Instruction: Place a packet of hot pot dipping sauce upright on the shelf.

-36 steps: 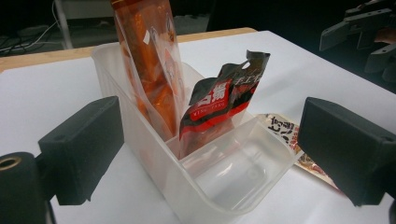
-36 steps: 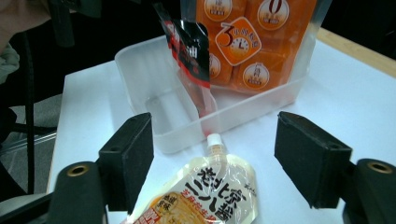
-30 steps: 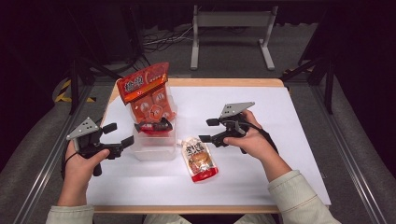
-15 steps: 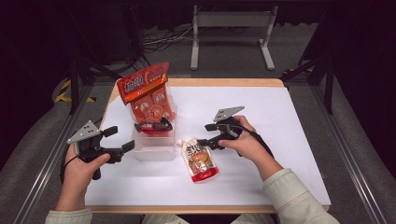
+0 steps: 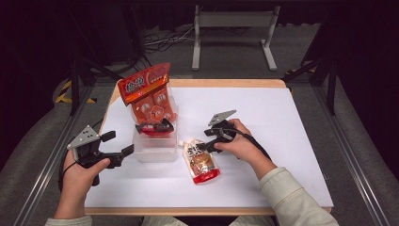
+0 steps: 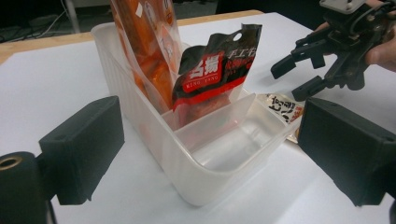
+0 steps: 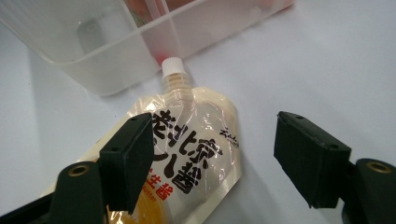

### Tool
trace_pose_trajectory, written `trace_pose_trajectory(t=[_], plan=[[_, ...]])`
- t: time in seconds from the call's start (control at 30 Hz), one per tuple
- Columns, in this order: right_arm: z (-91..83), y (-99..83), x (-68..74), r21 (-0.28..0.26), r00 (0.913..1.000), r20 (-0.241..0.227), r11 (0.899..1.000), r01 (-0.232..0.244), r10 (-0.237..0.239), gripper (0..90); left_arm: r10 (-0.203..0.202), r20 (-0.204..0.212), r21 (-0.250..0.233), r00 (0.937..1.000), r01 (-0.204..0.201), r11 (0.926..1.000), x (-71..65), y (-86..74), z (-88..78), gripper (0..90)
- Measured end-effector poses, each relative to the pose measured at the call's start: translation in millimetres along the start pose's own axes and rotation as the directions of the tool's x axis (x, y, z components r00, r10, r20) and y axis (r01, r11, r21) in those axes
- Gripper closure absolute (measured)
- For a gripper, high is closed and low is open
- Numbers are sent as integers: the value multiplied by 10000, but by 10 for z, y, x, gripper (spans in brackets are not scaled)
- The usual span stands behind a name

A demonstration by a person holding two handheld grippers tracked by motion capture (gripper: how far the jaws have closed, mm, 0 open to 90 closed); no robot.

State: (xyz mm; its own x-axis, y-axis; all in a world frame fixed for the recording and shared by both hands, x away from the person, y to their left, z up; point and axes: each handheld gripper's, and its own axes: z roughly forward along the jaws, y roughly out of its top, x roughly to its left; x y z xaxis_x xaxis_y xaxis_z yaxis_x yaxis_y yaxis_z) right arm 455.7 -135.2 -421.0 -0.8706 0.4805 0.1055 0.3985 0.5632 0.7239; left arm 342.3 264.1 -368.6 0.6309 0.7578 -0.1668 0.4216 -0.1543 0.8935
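The left gripper (image 5: 117, 145) sits in the person's left hand (image 5: 80, 172) low at the left, jaws spread wide and pointing right. The right gripper (image 5: 203, 141), held in the right hand (image 5: 242, 143), points left with jaws parted, forearm angling in from below

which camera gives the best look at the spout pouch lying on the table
The right gripper view: the spout pouch shows close, cap and print clear. The high view shows it whole but small; the left gripper view catches just a corner.
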Motion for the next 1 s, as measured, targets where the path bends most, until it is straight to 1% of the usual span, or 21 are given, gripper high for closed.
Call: trace_pose_trajectory(t=[0.07, 0.2, 0.3, 0.37, 0.47, 0.57, 0.67, 0.77, 0.8, 0.83, 1.0], plan=[[36, -8, -3, 80, 10000, 13, 10000, -16, 16, 294, 28, -48, 4, 10000, -28, 10000, -5, -7, -12, 83], [92, -15, 3, 209, 9999, -33, 9997, -157, 157, 298, 33, -12, 9, 10000, -33, 10000, -13, -6, -8, 83], [127, -14, 19, 374, 10000, 74, 9993, 60, -63, 314, 26, 61, 91, 10000, -26, 10000, -26, -20, 5, 83], [147, -13, 26, 494, 9999, 106, 9987, 103, -108, 318, 67, 85, 90, 9999, -68, 9999, -26, -22, 9, 83], [177, -11, 35, 625, 9997, 145, 9979, 173, -183, 323, -56, 210, 46, 9998, 55, 10000, -25, -20, 11, 83], [189, -11, 47, 709, 9998, 119, 9974, 134, -142, 329, -81, 384, 38, 9992, 79, 10000, -34, -17, 26, 83], [205, -11, 60, 862, 9999, 52, 9962, 153, -159, 329, -22, 413, 7, 9991, 22, 10000, -41, -8, 34, 83], [231, -18, 72, 1044, 9997, 109, 9944, 185, -197, 324, -30, 426, 4, 9991, 29, 10000, -42, -6, 36, 83], [235, -21, 74, 1051, 9998, 126, 9944, 137, -152, 321, -27, 416, 0, 9991, 27, 10000, -40, -5, 35, 83], [237, -20, 80, 1031, 9998, 196, 9947, -19, -1, 324, -42, 419, -5, 9991, 42, 10000, -40, -5, 34, 82], [244, -13, 95, 1109, 9995, 299, 9938, 97, -131, 340, -25, 443, 19, 9990, 24, 10000, -44, -5, 44, 82]])
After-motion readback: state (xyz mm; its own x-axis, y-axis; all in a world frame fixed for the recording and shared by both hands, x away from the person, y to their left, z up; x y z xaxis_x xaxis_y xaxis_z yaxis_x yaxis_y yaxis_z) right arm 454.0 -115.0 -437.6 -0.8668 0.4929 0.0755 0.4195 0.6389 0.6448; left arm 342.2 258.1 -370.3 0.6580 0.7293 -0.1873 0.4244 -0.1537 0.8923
